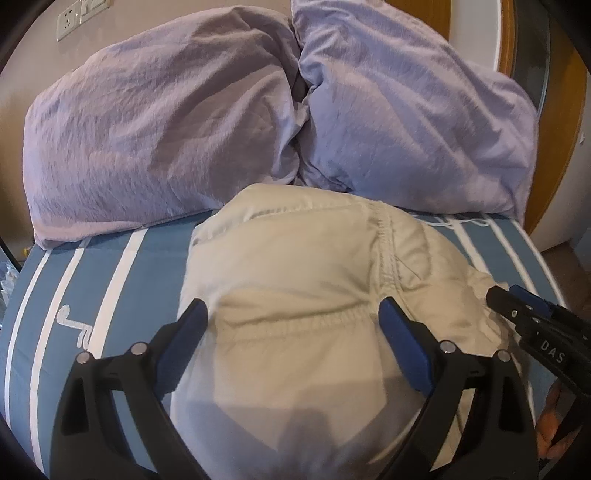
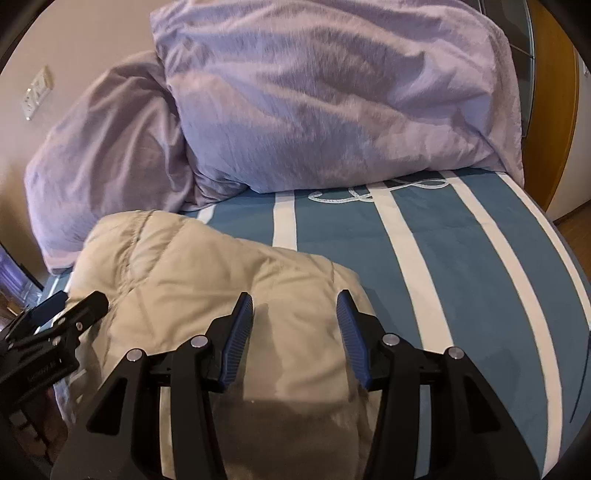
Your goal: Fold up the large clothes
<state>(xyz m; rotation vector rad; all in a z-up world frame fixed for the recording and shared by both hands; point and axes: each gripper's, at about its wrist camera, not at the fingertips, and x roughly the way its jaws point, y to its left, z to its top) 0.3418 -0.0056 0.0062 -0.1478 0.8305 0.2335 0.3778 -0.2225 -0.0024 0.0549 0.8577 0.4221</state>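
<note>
Beige padded jacket [image 1: 295,295] lies bundled on the bed [image 1: 110,288], in the lower middle of the left wrist view and the lower left of the right wrist view [image 2: 207,280]. Blue sheet with white stripes shows around it.

Left gripper [image 1: 293,314] points down at a slant over the jacket, its jaws spread wide with nothing pinched; the blue pads [image 1: 399,332] stand over the cloth, and whether they touch it I cannot tell. In the right wrist view it enters from the lower left edge [image 2: 79,301].

Right gripper [image 2: 295,310] is angled down likewise, over the jacket's right edge. Its jaws stand partly apart, and nothing is caught between them. In the left wrist view its tip [image 1: 511,299] sits at the right edge, over the jacket's side, with part of a hand [image 1: 554,424] below it.

Two lilac pillows [image 1: 155,122] [image 1: 417,122] fill the upper half of both views, leaning together at the head of the bed. A wall socket [image 1: 68,20] sits at the upper left.
</note>
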